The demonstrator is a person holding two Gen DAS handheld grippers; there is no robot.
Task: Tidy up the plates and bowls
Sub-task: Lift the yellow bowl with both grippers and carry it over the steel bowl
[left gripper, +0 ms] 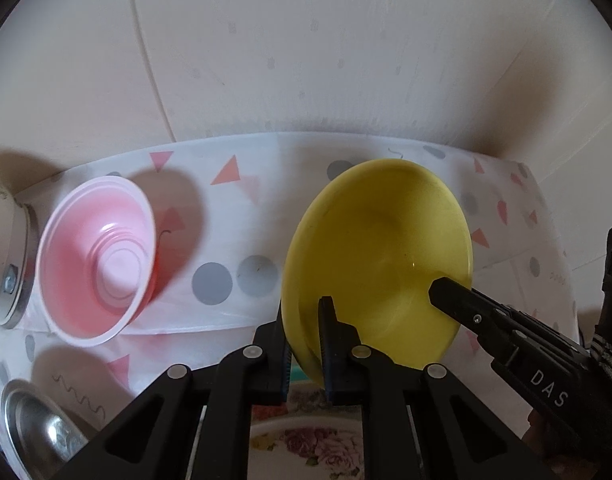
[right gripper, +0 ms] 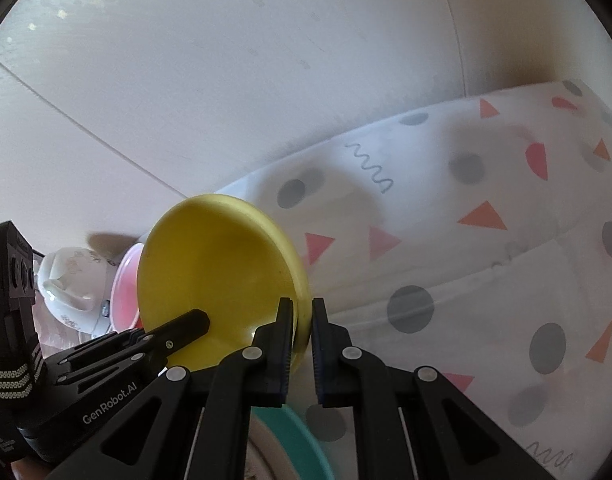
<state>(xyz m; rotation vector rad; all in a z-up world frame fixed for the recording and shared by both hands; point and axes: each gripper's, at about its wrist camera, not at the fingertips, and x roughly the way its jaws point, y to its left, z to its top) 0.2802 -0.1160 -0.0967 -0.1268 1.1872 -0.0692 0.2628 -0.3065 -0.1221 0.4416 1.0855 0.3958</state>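
Gripping empty yellow bowl (left gripper: 378, 256), both tongs.

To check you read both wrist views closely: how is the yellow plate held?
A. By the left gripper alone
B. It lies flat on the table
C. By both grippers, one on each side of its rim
C: the left gripper and right gripper each pinch the rim of the yellow plate, which is tilted up.
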